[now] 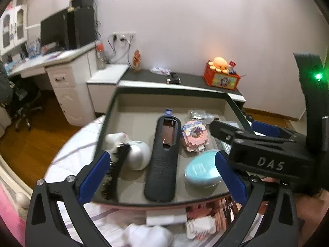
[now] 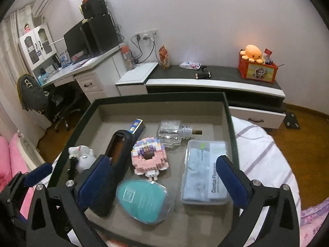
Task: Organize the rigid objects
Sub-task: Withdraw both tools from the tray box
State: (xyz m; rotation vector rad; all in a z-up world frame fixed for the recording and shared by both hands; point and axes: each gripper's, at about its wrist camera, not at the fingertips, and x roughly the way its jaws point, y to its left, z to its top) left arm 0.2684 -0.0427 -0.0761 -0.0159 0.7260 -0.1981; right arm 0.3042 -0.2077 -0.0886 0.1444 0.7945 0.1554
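A dark-rimmed tray (image 1: 115, 107) (image 2: 226, 111) sits on a bed and holds the objects. In it lie a long black device (image 1: 163, 162) (image 2: 115, 160), a teal oval case (image 1: 202, 171) (image 2: 143, 200), a pink block figure (image 1: 194, 136) (image 2: 149, 159), a white toy (image 1: 136, 154) (image 2: 82, 156), a black brush (image 1: 116, 170), a glass bottle (image 2: 174, 132), a clear plastic box with a blue cloth (image 2: 204, 173) and a small blue box (image 2: 136, 126). My left gripper (image 1: 162, 177) is open and empty over the tray's near edge. My right gripper (image 2: 164, 181) is open and empty above the teal case; it also shows in the left wrist view (image 1: 242, 129).
A low black-and-white cabinet (image 2: 216, 82) stands behind the tray, with an orange box and plush octopus (image 2: 257, 65) on it and an open drawer (image 2: 257, 117). A white desk (image 2: 82, 70) with a monitor and a chair stands left. White items and a card (image 1: 164, 220) lie on the bed.
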